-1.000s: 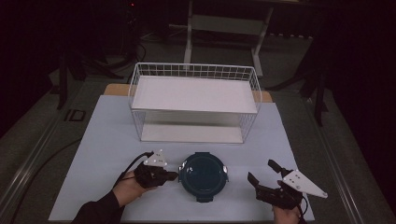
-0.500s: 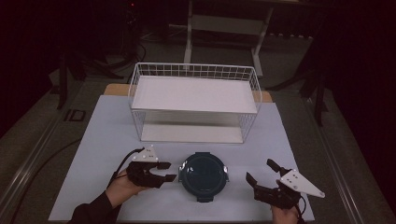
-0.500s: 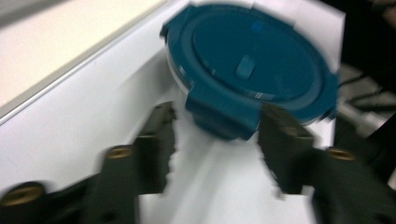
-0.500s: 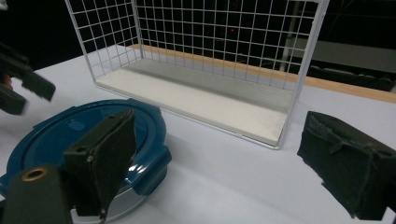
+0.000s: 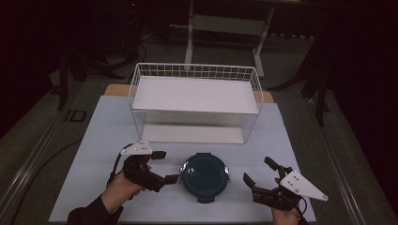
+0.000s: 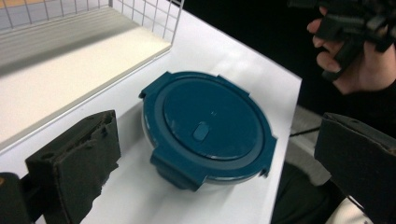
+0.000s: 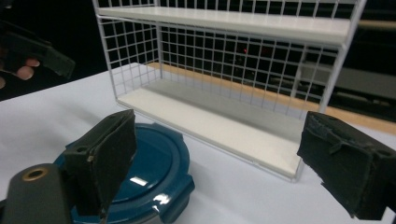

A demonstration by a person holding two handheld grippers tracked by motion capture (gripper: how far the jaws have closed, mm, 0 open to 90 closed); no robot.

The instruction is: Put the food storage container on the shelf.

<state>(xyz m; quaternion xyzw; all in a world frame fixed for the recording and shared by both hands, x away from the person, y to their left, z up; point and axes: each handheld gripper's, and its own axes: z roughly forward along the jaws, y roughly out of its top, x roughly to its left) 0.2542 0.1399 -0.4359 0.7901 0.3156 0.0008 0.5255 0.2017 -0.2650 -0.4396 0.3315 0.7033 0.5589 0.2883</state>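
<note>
Item 1: desk (image 5: 94, 140), white top, as I see it from the high view. It carries everything listed below.

Item 2: white wire rack (image 5: 195, 101), two shelves, standing at the far middle of the desk. Both shelves look bare from where I sit. In the right gripper view its lower shelf (image 7: 210, 126) runs just behind the container.

Item 3: round container with dark teal lid (image 5: 204, 176), flat on the desk at the near middle, in front of the rack and apart from it. The lid has clip tabs around its rim and a small oval plug at its centre (image 6: 201, 131). Nothing touches it.

Item 4: my left hand-held gripper (image 5: 165, 167), just left of the container, pointing toward it. Its jaws are spread wide and hold nothing; in the left gripper view the container sits between and beyond the two black pads (image 6: 77, 163).

Item 5: my right hand-held gripper (image 5: 259, 171), right of the container and a little nearer the desk's front edge. Its jaws are likewise spread wide with nothing between them. In the right gripper view the near pad (image 7: 105, 158) overlaps the lid's edge by line of sight; whether they touch I cannot tell.
</note>
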